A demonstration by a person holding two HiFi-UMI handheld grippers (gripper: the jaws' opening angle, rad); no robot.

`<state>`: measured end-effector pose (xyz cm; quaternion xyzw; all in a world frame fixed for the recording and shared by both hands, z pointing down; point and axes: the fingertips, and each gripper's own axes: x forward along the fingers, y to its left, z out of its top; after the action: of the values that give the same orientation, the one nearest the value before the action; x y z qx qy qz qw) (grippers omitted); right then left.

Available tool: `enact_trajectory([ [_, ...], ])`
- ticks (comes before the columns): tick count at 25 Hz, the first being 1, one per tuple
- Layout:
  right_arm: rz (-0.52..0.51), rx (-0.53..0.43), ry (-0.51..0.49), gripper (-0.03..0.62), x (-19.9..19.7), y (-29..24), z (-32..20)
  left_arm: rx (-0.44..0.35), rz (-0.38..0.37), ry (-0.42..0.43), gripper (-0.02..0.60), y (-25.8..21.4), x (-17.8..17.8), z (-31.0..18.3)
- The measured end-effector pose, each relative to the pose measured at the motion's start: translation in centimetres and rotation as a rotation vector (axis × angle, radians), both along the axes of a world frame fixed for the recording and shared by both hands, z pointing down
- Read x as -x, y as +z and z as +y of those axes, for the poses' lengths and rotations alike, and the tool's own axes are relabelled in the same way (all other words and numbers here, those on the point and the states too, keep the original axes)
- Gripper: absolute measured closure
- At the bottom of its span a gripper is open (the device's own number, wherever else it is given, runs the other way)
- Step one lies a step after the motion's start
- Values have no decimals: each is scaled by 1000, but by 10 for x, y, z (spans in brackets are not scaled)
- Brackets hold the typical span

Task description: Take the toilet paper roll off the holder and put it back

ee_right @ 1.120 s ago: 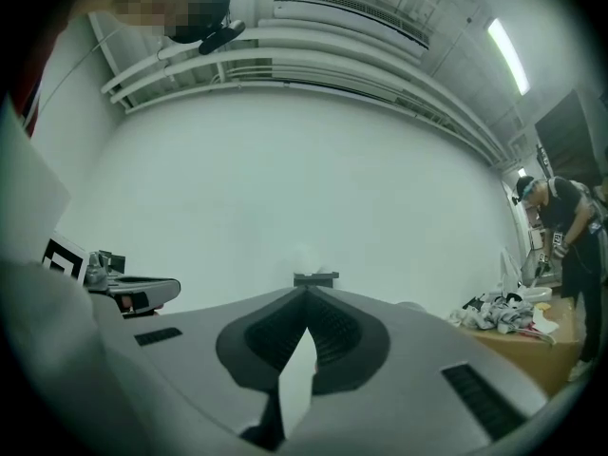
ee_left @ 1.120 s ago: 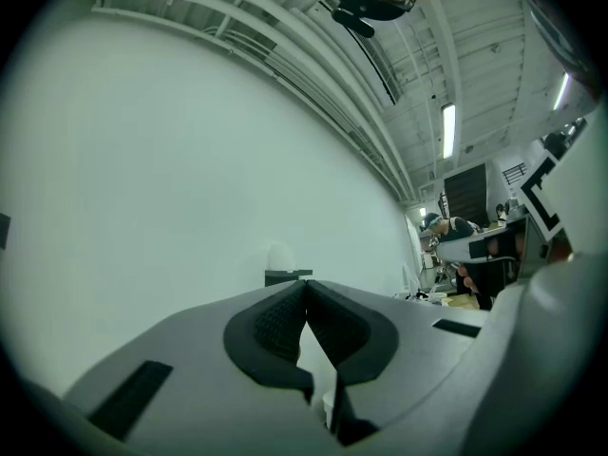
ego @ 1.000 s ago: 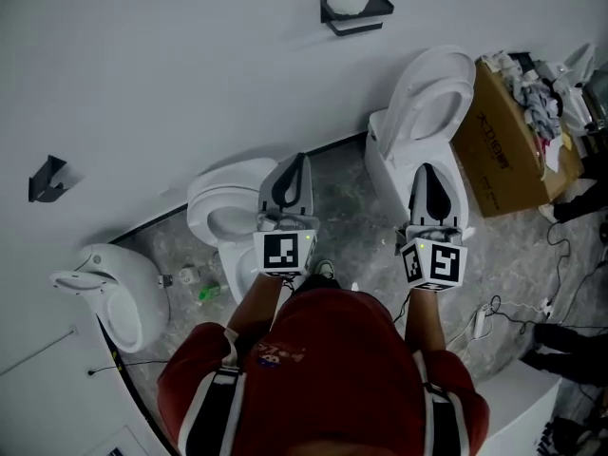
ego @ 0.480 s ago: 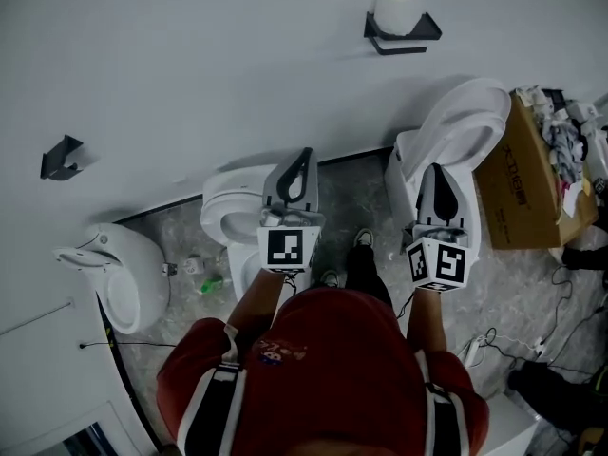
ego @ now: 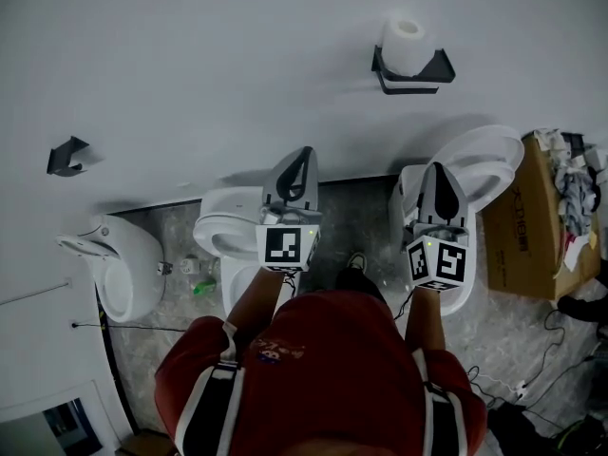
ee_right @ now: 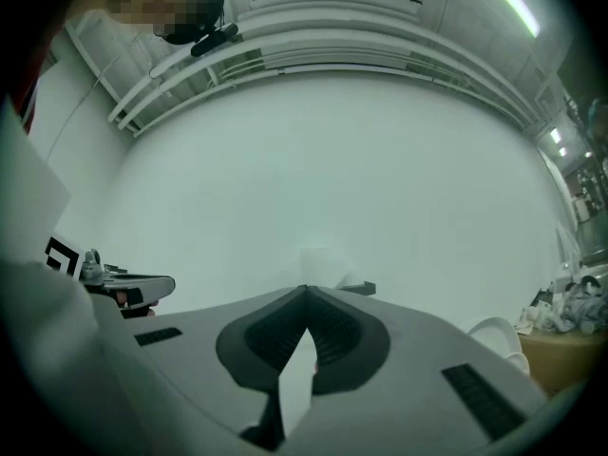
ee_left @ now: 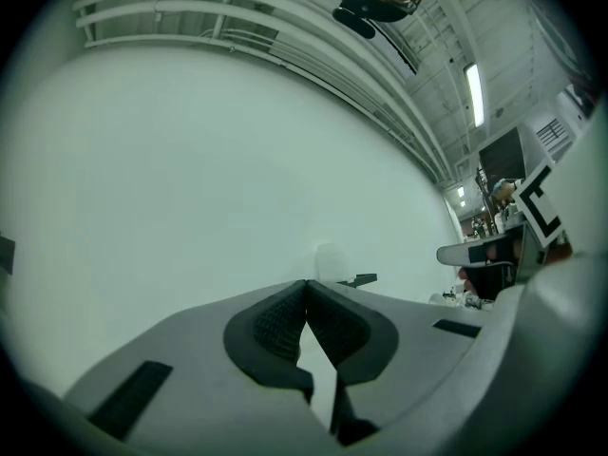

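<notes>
A white toilet paper roll [ego: 403, 46] stands upright on a black holder [ego: 414, 72] fixed to the white wall. Both grippers are held out level toward that wall, well short of it. My left gripper [ego: 302, 155] is shut with nothing in it, left of the holder and below it in the head view. My right gripper [ego: 434, 169] is shut and empty too, almost straight below the holder. In the left gripper view the roll [ee_left: 330, 259] shows faintly just past the closed tips [ee_left: 305, 283]. In the right gripper view the roll [ee_right: 318, 259] sits right above the closed tips [ee_right: 306, 291].
Two white toilets stand against the wall, one [ego: 223, 226] under my left gripper, one with a raised lid [ego: 480, 160] under my right. A white fixture [ego: 114, 264] lies at the left, a cardboard box [ego: 532, 226] of clutter at the right. A small black bracket [ego: 68, 155] hangs on the wall.
The person has stepped toward the wall and to the right with both grippers. The roll and holder now sit lower and closer in the head view, above the right gripper. Both jaws stay shut.
</notes>
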<state>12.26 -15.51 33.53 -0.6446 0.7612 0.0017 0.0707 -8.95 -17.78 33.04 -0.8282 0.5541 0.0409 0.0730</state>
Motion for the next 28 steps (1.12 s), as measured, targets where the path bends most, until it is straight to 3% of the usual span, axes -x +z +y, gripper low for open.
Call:
enact_trajectory([
  [7, -11, 22, -74, 586, -26, 7, -64, 19, -12, -55, 563, 3, -34, -49],
  [17, -22, 10, -167, 585, -31, 3, -127, 28, -16, -120, 563, 4, -45, -100],
  [26, -1, -42, -176, 581, -6, -20, -176, 30, 7, -54, 563, 13, -34, -158],
  [28, 10, -43, -200, 499, 6, -27, -187, 37, 13, -28, 563, 15, -33, -170],
])
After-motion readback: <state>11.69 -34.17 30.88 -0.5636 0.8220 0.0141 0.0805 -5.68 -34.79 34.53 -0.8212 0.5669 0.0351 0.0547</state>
